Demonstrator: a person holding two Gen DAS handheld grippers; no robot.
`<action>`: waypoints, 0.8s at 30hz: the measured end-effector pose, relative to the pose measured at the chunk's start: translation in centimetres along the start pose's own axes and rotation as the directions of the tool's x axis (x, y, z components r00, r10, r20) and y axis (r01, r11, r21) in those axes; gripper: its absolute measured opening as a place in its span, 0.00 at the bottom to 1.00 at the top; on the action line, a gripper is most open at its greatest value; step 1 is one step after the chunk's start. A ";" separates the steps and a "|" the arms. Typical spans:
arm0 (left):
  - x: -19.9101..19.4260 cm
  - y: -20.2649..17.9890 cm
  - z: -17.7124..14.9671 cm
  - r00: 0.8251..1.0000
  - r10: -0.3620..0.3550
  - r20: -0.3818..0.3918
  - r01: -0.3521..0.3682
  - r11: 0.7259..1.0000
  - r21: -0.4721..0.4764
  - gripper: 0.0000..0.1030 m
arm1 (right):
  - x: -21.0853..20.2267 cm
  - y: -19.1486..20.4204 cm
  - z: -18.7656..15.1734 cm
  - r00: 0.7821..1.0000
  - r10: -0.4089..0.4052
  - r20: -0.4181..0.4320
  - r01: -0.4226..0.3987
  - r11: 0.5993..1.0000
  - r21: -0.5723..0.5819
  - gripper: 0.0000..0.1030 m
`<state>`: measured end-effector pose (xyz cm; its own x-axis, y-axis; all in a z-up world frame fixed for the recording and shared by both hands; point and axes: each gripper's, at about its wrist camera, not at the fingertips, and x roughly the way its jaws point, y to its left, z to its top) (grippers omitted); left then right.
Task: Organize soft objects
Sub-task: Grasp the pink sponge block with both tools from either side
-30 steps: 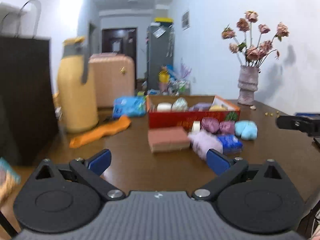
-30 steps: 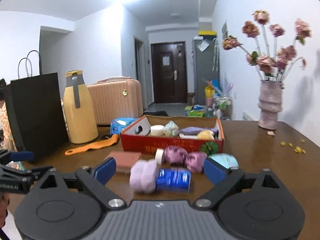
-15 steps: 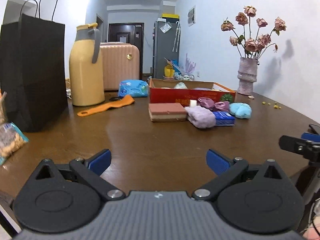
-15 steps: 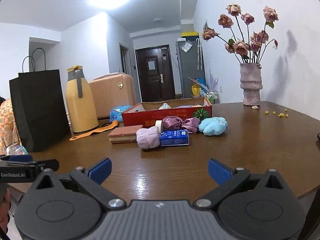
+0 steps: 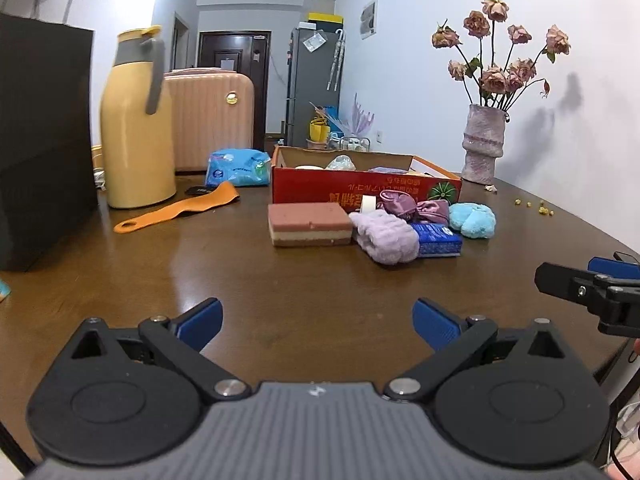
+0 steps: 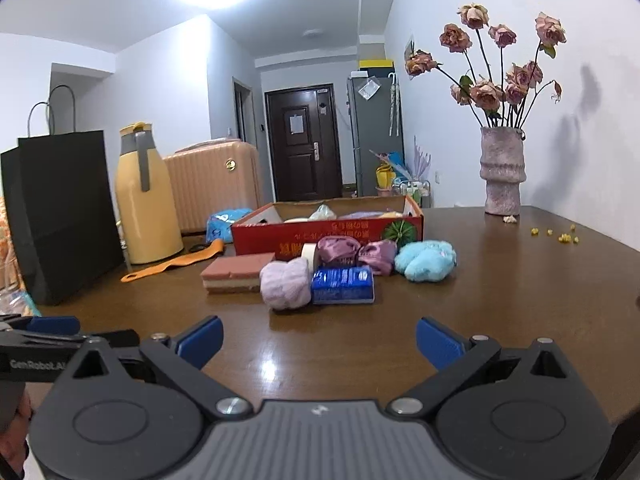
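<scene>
**Both hand-held grippers wide and empty, short of the soft pile**

Broadly, the dark brown glossy wooden worktop [image 5: 168, 264] fills both views. At its left stand a tall black paper bag with handles [image 6: 60, 216], cut off by the frame edge in the left wrist view, and a yellow plastic jug with a grey lid [image 5: 136, 128]. Mid-worktop sits a red cardboard box [image 6: 332, 236]; its contents only peek above the rim and are hard to make out.

The left hand-held gripper [image 5: 316, 318] is spread wide, blue pads far apart, gripping nothing and hovering over bare wood. The right hand-held gripper [image 6: 318, 338] is likewise wide, empty and touching nothing; in the left wrist view only its tip shows at the right edge.

The soft things lie just in front of the box, well ahead of both tools: a pink-and-cream layered sponge block [image 5: 310, 224], touching a lilac fluffy cloth roll [image 6: 286, 284], beside a blue plastic-wrapped tissue pack [image 6: 342, 284], then a light blue plush toy [image 6: 426, 260]. Behind them sits a purple satin scrunchie bundle [image 6: 356, 252], partly hidden by the nearer pieces.
</scene>
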<state>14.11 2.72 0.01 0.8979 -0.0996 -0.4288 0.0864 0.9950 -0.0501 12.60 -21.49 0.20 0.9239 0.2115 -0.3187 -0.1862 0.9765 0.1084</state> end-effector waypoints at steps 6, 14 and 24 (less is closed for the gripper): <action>5.4 1.5 3.4 0.999 -0.018 -0.050 0.015 0.998 -0.054 1.00 | 4.7 -0.6 2.2 0.997 0.060 -0.040 -0.059 0.998 0.022 0.91; 14.1 4.2 7.9 0.996 0.004 -0.095 -0.010 0.998 -0.066 0.88 | 15.3 1.1 5.1 0.981 0.138 -0.136 -0.145 0.988 -0.048 0.71; 22.8 9.1 9.2 0.957 -0.158 -0.243 0.083 0.953 -0.292 0.30 | 29.9 3.4 8.1 0.885 0.316 -0.342 -0.306 0.948 0.086 0.48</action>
<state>39.35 9.53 -1.91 0.7410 -0.2544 -0.6214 0.0313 0.9375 -0.3464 42.33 -12.14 -1.36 0.6443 0.5100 -0.5699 -0.4305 0.8578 0.2809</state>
